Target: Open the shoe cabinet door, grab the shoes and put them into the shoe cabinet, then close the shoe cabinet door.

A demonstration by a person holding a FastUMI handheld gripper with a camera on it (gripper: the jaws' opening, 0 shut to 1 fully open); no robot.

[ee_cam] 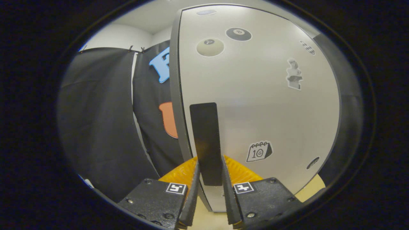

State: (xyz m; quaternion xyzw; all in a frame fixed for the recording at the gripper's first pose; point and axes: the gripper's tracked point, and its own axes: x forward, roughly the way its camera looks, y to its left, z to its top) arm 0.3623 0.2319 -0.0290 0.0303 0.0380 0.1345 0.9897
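A: Where is the shoe cabinet door (255,105)?
B: Directly ahead, pale grey and bearing stickers (259,151), with its dark vertical handle (206,140) near its left edge.
A: And the hand-held gripper (209,171)?
B: Its fingers (195,179) flank the handle's lower end, one on each side, apparently clamped on it.
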